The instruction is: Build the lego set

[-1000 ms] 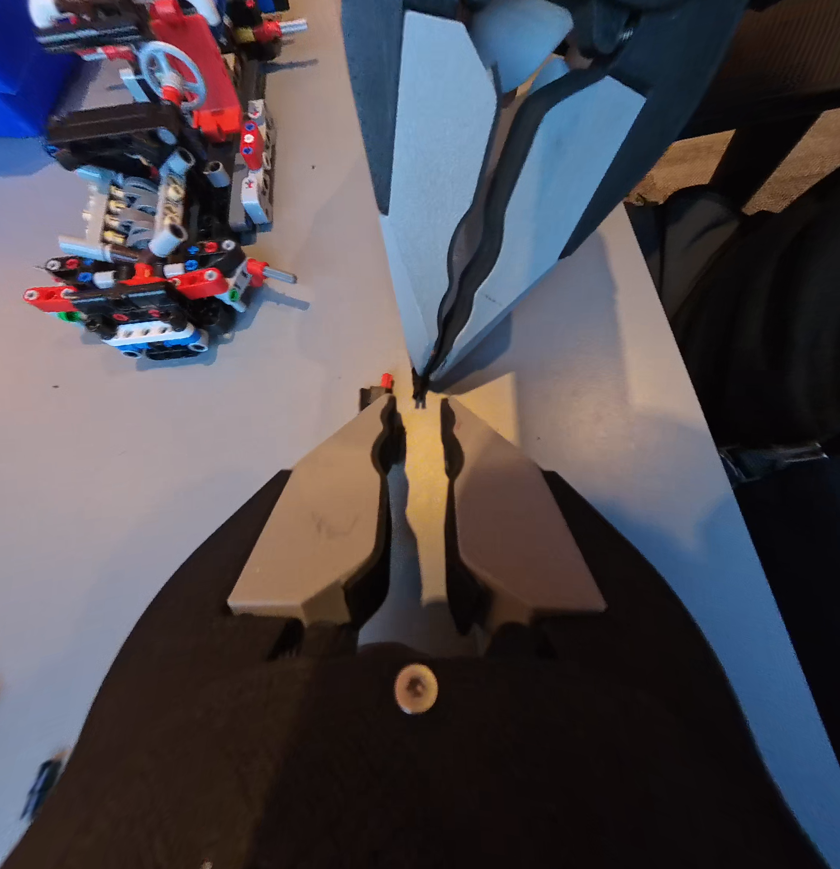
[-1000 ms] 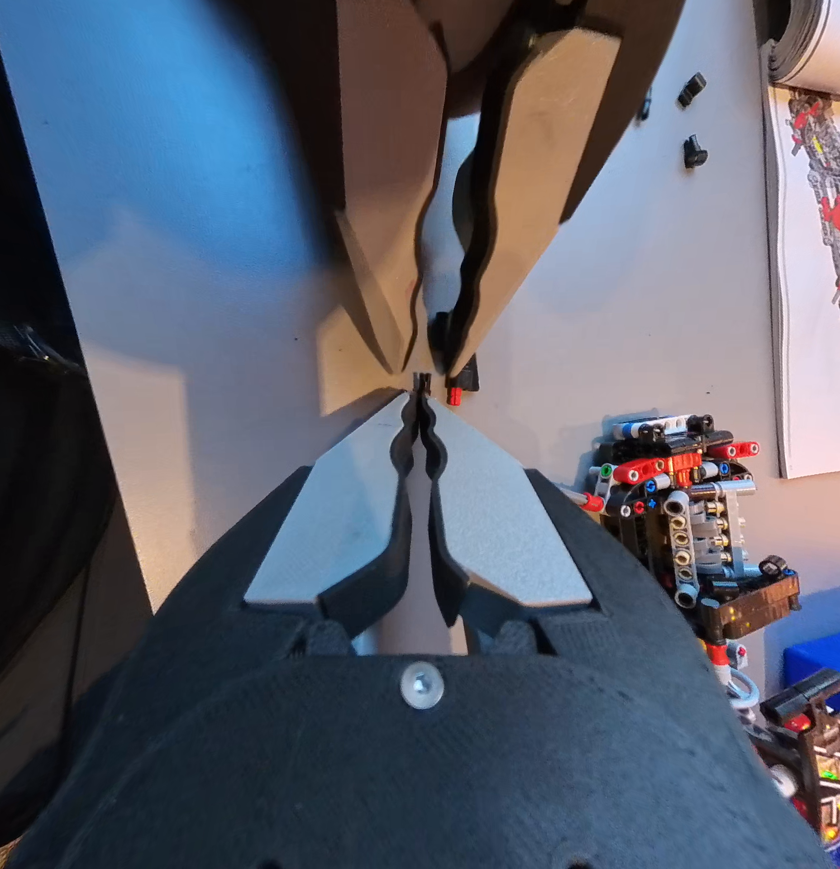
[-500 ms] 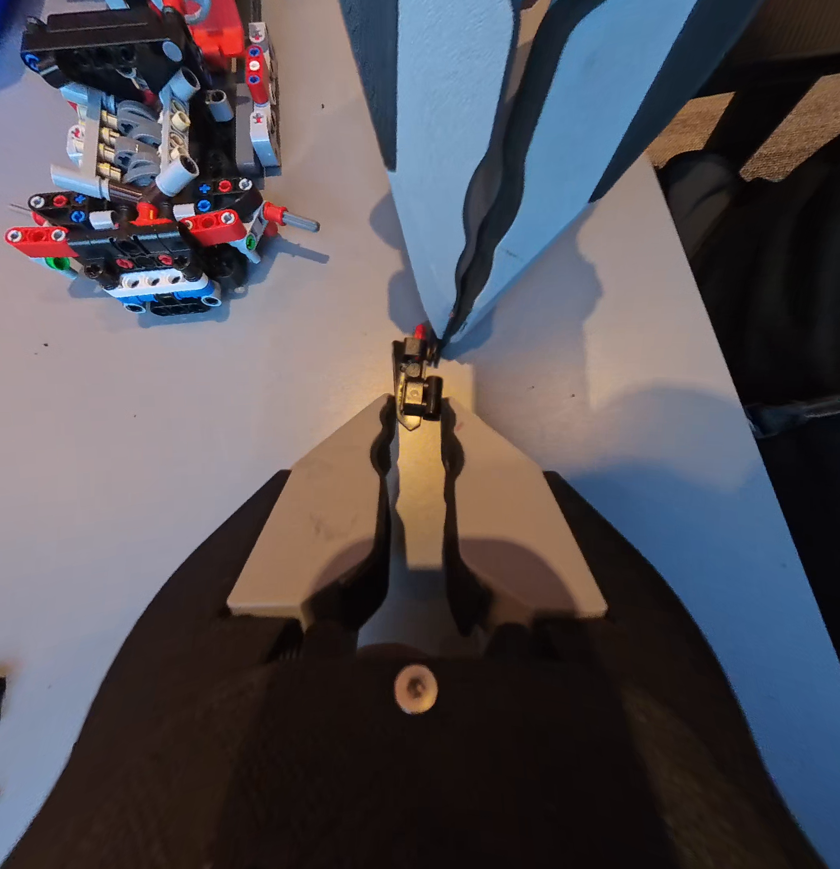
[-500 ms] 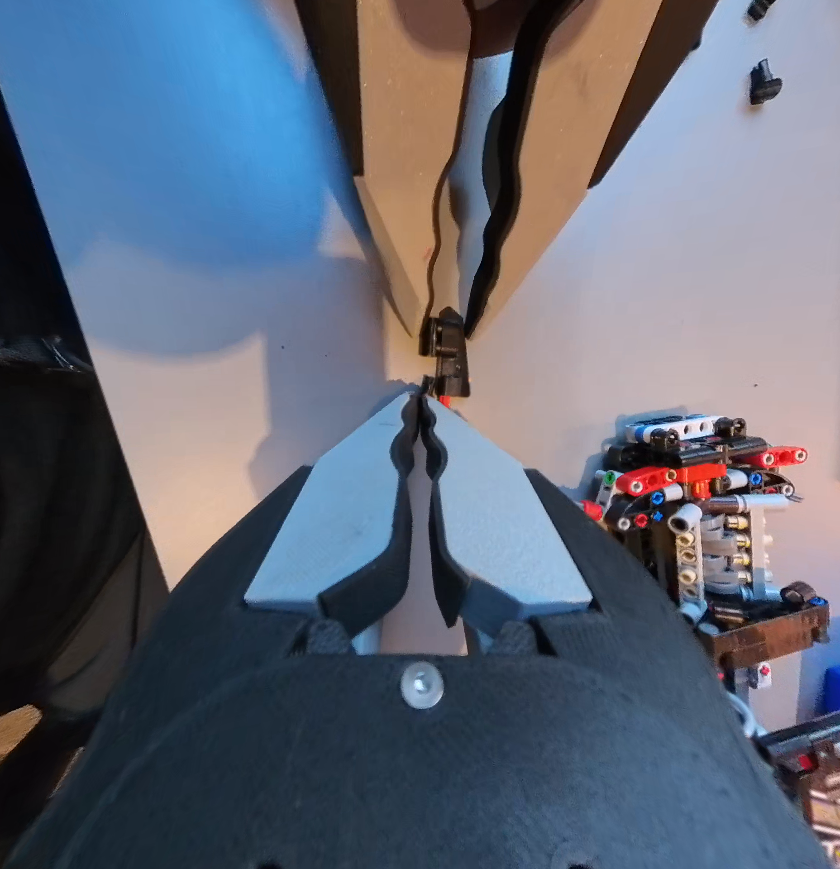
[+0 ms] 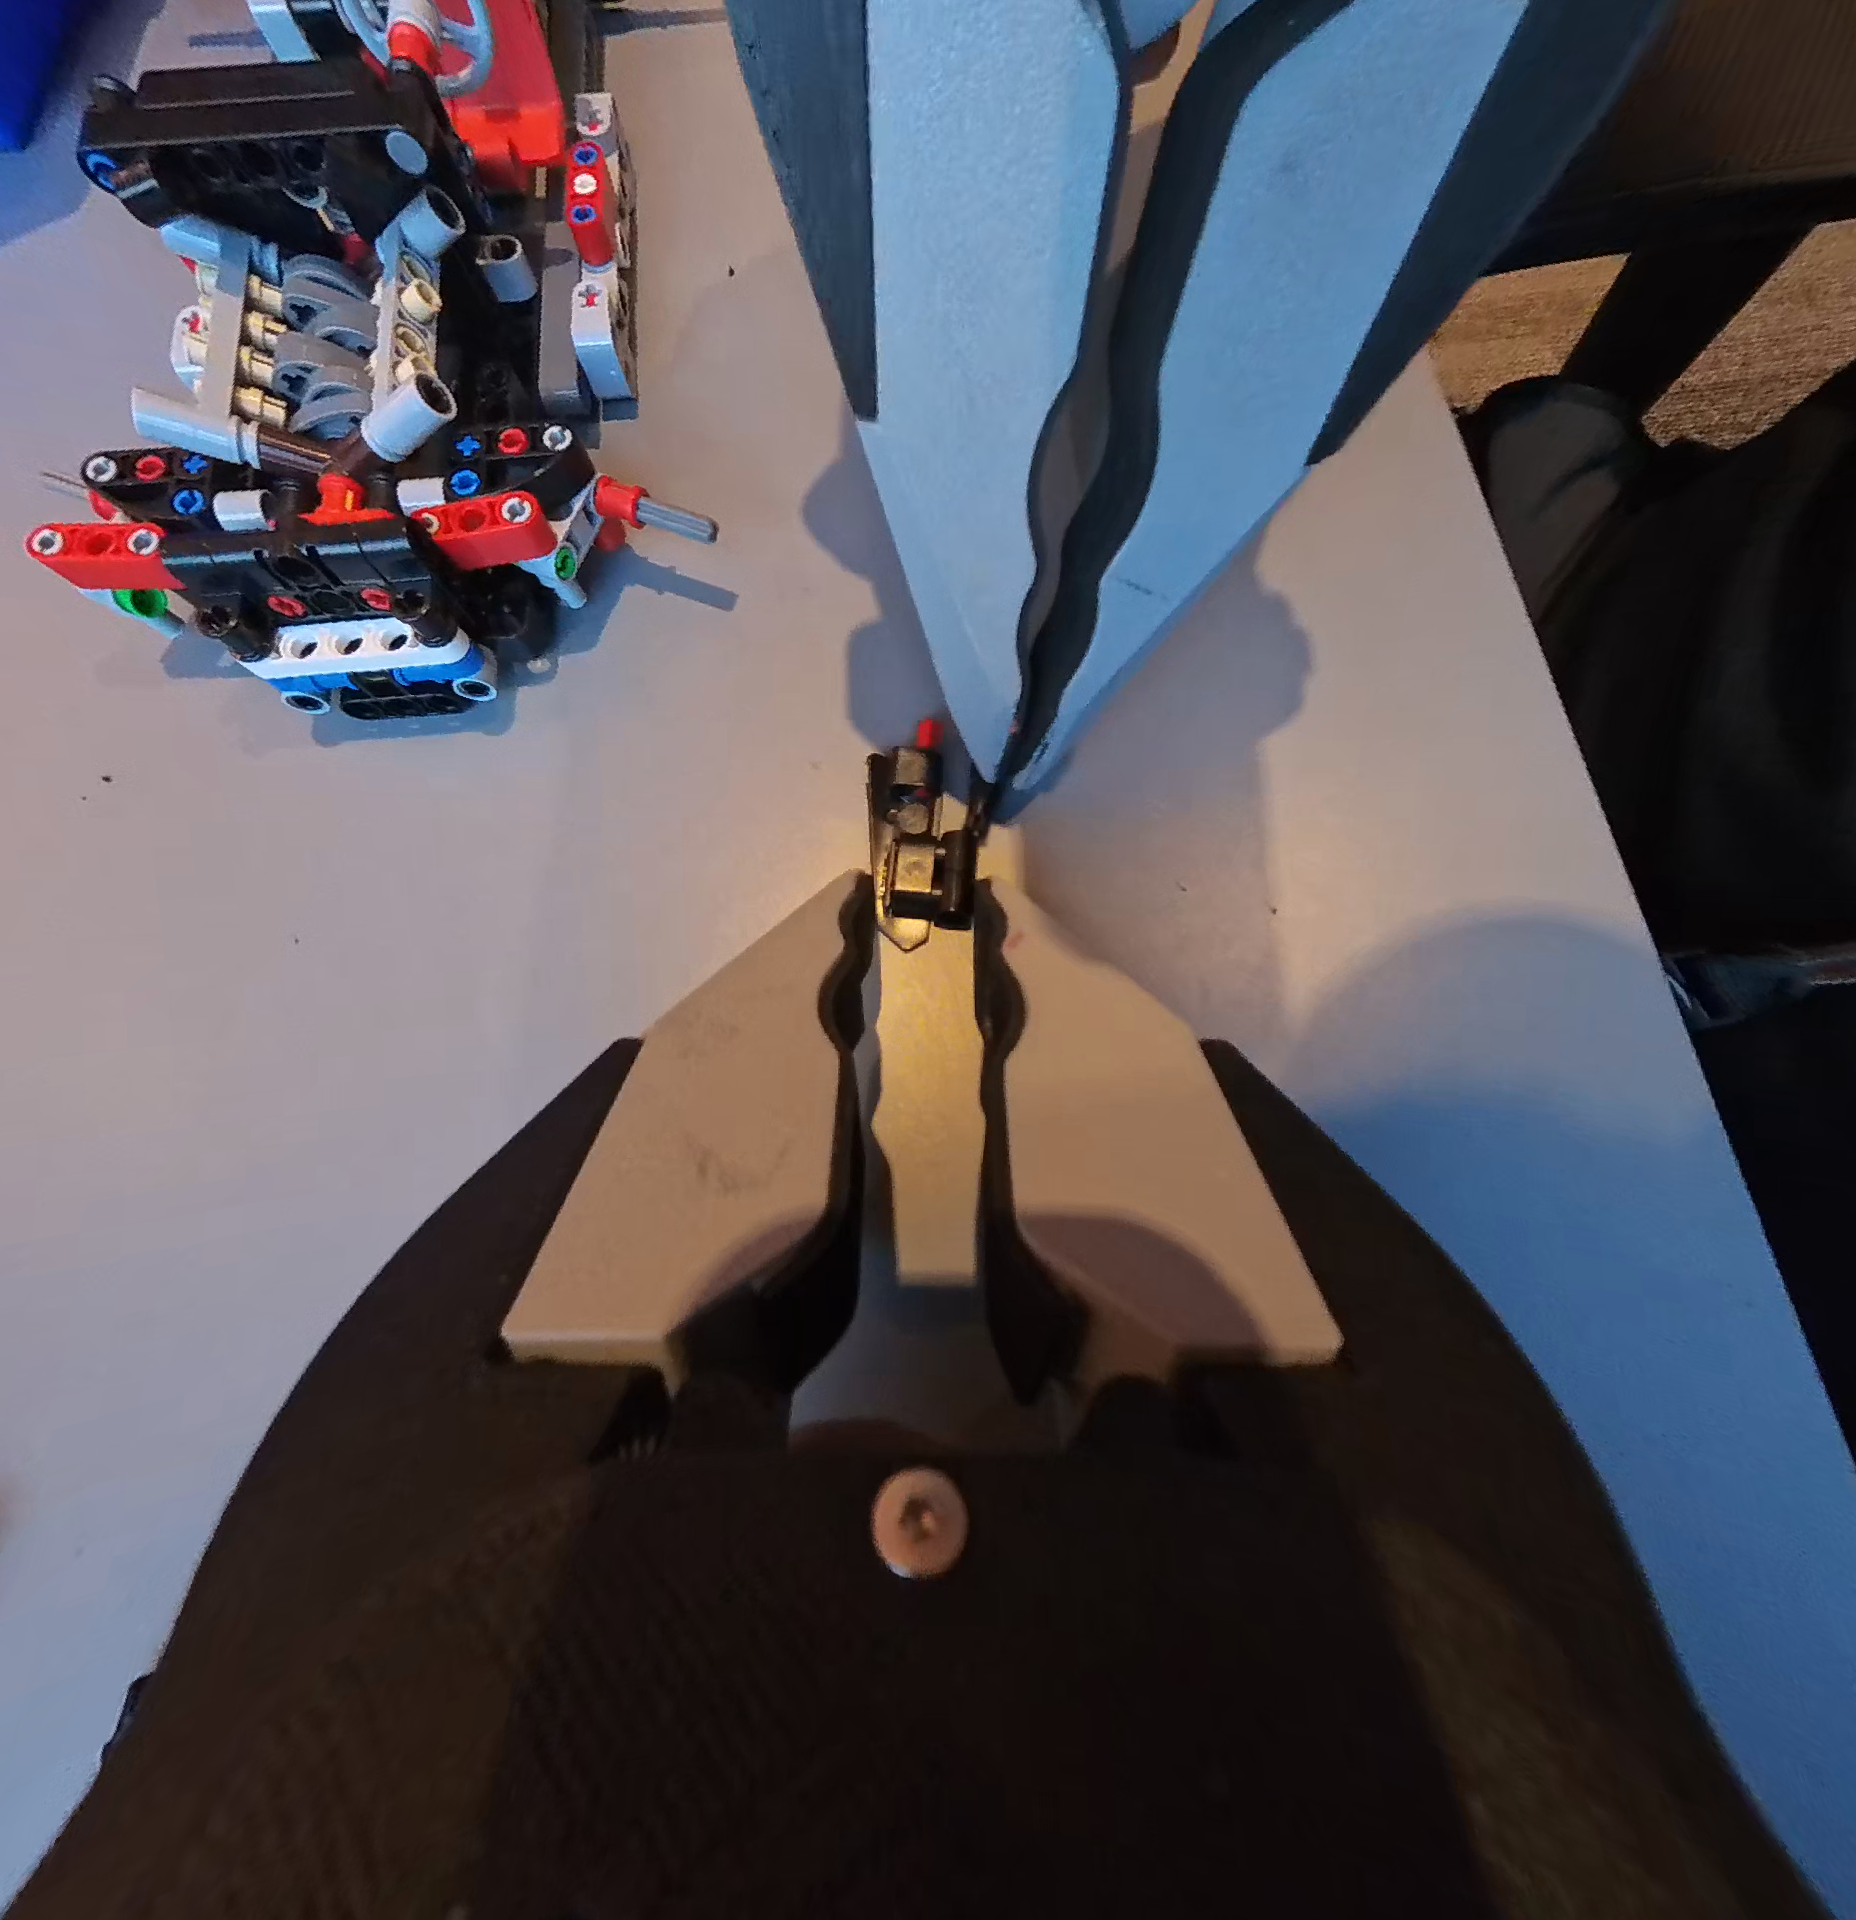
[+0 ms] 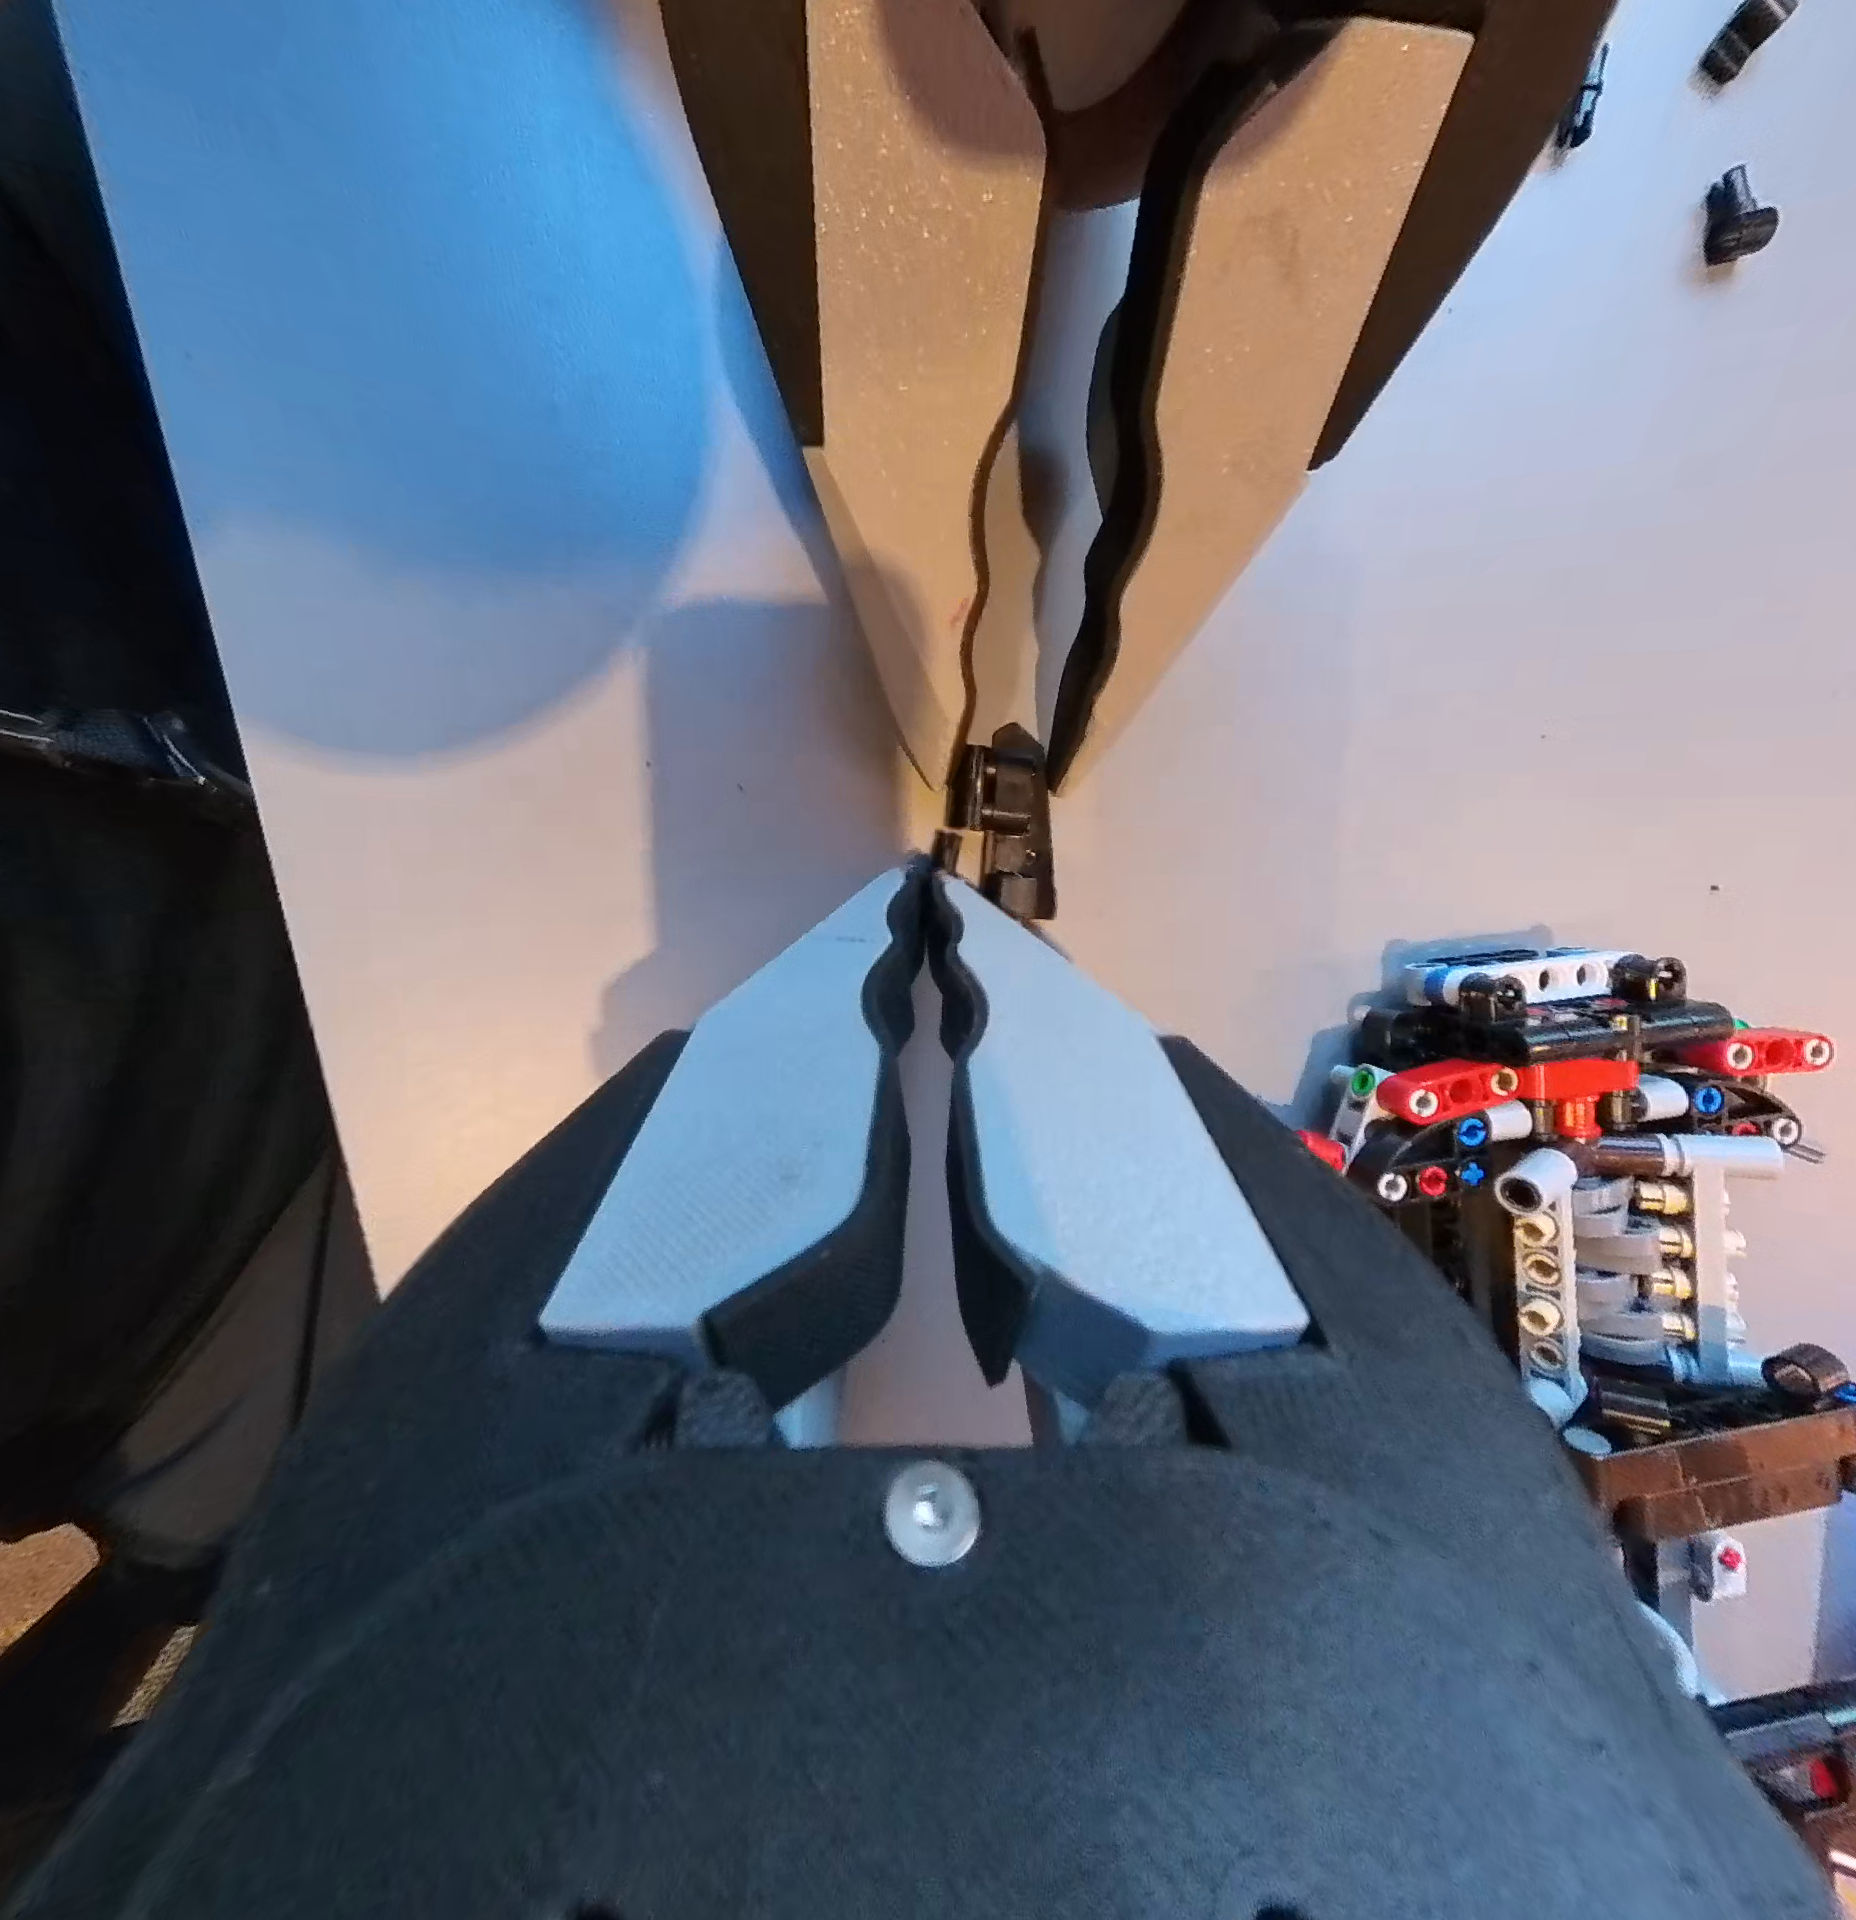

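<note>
Since a second ago, the small black connector piece (image 5: 911, 852) has come up off the white table (image 5: 384, 987) and now hangs between my two tools, where before it lay flat by my left tips with only its red pin showing. My left gripper (image 5: 919, 899) has its jaws set narrow, pinching the lower end of that black piece at their very tips; the rest of it juts forward, and a little red pin (image 5: 929, 732) pokes out of its far end. My right gripper (image 6: 929, 868) comes at it from the opposite side, its jaws squeezed almost together on a thin black pin (image 6: 947, 842) whose free end meets the side of the connector. In the right wrist view the connector sits just beyond my tips, a touch to their right, held by the other tool's points. I cannot tell whether the pin is already seated in a hole or only touching the edge. The half-built model (image 5: 352, 416), a dense block of black, grey, red and blue beams with a row of grey cylinders, stands on the table well apart from the pinch point, to the left in my left view and low on the right in my right view. Two loose black pieces (image 6: 1739, 213) lie on the table far off in the right view's upper corner.
</note>
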The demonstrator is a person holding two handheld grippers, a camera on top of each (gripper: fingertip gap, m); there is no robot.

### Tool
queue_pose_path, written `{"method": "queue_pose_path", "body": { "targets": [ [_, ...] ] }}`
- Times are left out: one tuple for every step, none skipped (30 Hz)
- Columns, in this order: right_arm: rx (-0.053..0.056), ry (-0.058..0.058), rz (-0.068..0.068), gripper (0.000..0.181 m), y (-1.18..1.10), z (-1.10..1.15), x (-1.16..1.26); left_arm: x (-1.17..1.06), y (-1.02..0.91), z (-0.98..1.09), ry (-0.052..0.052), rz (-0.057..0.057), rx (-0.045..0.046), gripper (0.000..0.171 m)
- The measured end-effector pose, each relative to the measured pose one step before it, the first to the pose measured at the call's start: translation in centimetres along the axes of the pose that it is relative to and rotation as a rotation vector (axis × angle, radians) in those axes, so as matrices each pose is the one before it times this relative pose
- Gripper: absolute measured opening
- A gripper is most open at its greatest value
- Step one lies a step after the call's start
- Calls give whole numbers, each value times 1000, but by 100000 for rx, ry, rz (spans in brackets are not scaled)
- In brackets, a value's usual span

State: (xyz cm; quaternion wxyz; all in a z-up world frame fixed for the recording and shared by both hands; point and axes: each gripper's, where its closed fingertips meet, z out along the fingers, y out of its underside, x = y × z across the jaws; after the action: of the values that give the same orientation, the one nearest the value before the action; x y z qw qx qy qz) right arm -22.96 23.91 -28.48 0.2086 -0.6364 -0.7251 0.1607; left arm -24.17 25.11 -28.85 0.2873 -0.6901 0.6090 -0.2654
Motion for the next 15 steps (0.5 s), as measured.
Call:
{"method": "queue_pose_path", "body": {
  "targets": [
    [368,287,-343,0,42,-67,34,0,4,-2,76,289,-24,15],
    [520,263,-270,0,6,-75,-2,0,16,-23,70,414,-105,15],
    [852,503,-168,0,-31,-94,24,0,27,-17,137,394,-135,15],
    [1061,482,-150,0,-58,-94,21,-6,-2,-9,215,225,-51,15],
    [926,215,-185,0,-55,-71,-3,-7,-9,20,260,-217,30,15],
    [595,217,-235,0,-32,-56,3,-15,-22,23,123,-246,176,15],
    [286,446,-161,0,3,-22,59,-14,-29,29,29,-19,199,15],
    [153,100,2,0,36,23,24,0,-18,12,-35,86,85,15],
    [-103,-371,264,0,92,68,-36,3,-2,4,-33,50,-32,15],
    [-408,-366,374,0,156,115,-49,10,-3,5,-14,-21,-21,15],
    [72,-5,180,0,79,89,-30,10,-6,3,32,-77,40,15],
    [741,292,-31,0,-41,14,-25,13,-2,1,48,49,20,15],
    [-68,795,-114,0,35,-8,45,12,-2,4,7,142,-26,15],
    [105,1264,-463,0,-13,-61,91,3,-1,1,23,10,9,15],
    [827,624,-651,0,-105,-98,-31,-4,4,-9,77,-104,58,15]
  ]
}}
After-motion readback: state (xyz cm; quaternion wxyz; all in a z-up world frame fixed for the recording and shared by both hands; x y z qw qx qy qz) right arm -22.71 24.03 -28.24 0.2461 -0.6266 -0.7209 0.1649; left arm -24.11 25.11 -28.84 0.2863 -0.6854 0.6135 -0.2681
